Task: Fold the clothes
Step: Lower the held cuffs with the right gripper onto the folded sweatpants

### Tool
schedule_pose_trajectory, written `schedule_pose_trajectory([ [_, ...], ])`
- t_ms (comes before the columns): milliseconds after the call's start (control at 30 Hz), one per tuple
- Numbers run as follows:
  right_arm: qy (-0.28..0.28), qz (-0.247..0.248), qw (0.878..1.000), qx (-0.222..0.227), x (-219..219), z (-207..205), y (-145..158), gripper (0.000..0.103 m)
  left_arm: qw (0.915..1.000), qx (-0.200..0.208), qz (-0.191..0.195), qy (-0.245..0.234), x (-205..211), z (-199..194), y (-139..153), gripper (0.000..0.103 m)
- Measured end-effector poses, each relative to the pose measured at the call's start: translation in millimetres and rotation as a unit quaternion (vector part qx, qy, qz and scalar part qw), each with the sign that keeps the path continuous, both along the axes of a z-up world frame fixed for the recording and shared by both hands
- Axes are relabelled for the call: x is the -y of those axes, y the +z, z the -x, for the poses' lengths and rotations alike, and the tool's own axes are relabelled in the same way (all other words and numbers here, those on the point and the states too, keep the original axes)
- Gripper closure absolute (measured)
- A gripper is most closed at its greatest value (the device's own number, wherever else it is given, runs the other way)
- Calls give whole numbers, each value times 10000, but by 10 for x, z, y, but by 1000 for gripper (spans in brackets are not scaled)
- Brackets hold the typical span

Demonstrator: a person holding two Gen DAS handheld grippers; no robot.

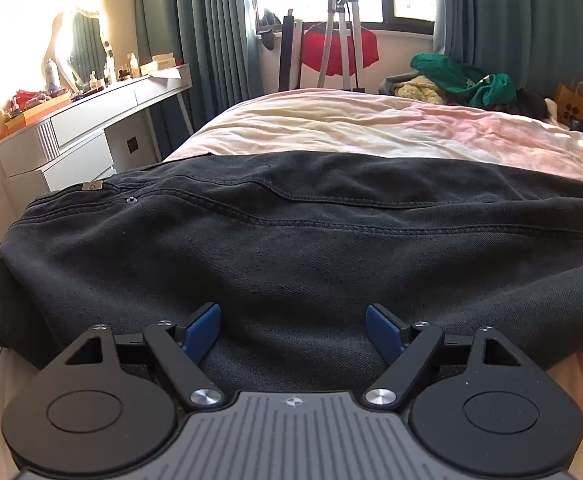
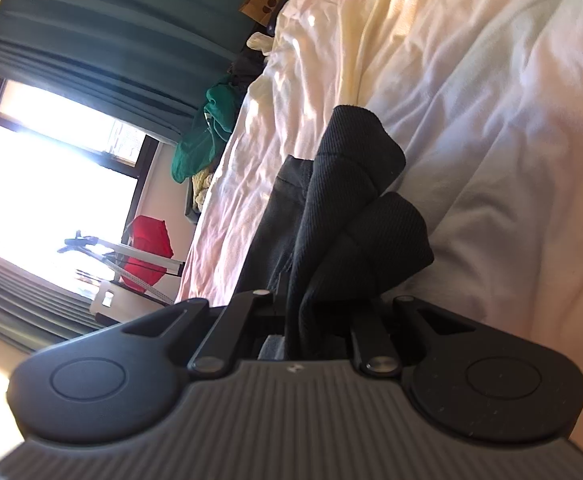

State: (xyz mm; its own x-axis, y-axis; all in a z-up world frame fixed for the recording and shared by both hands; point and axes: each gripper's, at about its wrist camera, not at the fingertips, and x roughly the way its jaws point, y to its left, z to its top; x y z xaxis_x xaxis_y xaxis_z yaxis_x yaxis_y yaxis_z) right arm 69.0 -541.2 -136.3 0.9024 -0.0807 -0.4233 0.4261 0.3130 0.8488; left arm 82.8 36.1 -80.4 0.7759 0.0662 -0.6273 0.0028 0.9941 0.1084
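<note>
A black pair of jeans [image 1: 291, 232] lies spread across the near part of the bed, with its stitched seams and a rivet showing in the left wrist view. My left gripper [image 1: 293, 330] is open, its blue pads [image 1: 201, 332] apart just above the near edge of the cloth, holding nothing. In the right wrist view, tilted sideways, my right gripper [image 2: 311, 320] is shut on a bunched fold of the black garment [image 2: 355, 208], which rises from between the hidden fingertips.
The bed [image 1: 351, 124] has a rumpled pale pink and cream sheet. A white dressing table [image 1: 91, 120] with a mirror stands at the left. A green garment pile [image 1: 463, 80], a paper bag [image 1: 575, 104] and a stand with red cloth [image 1: 339, 48] are beyond.
</note>
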Motion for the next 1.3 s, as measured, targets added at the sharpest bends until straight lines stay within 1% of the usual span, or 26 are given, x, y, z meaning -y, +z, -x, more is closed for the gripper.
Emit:
schedule_pose_trajectory([
  [200, 59, 410, 9991, -68, -60, -27, 108, 92, 10000, -68, -68, -19, 2, -28, -29, 21],
  [333, 99, 683, 9975, -113, -100, -45, 180, 91, 10000, -17, -29, 11, 5, -25, -14, 21],
  [433, 106, 776, 9968, -126, -108, -59, 203, 91, 9998, 172, 16, -34, 28, 25, 39, 21],
  [533, 108, 827, 9964, -147, -111, -62, 210, 91, 9986, 511, 12, -151, 55, 85, 116, 21],
  [600, 104, 845, 9962, -157, -114, -66, 211, 91, 9977, 666, -56, -63, 47, 81, 138, 21],
  [633, 102, 854, 9962, -161, -116, -70, 211, 91, 9978, 659, -64, 15, 32, 55, 136, 21],
  [733, 100, 918, 9956, -184, -129, -79, 223, 91, 9984, 521, 91, 196, -43, -25, 111, 21],
  [767, 100, 967, 9951, -201, -140, -81, 234, 91, 9988, 392, 144, 239, -65, -63, 90, 21],
  [833, 105, 1064, 9940, -218, -162, -88, 265, 91, 9994, -9, 187, 279, -96, -157, 22, 20],
  [867, 110, 1112, 9935, -217, -173, -93, 284, 91, 9994, -153, 151, 273, -103, -189, -13, 20],
  [900, 114, 1160, 9929, -216, -184, -98, 304, 91, 9994, -208, 125, 265, -107, -200, -33, 20],
  [1067, 148, 1543, 9878, -164, -272, -125, 436, 91, 9994, -211, 59, 251, -99, -201, -31, 19],
  [1300, 285, 2163, 9758, -121, -393, -170, 632, 91, 9994, -256, -78, 217, -48, -201, -58, 18],
])
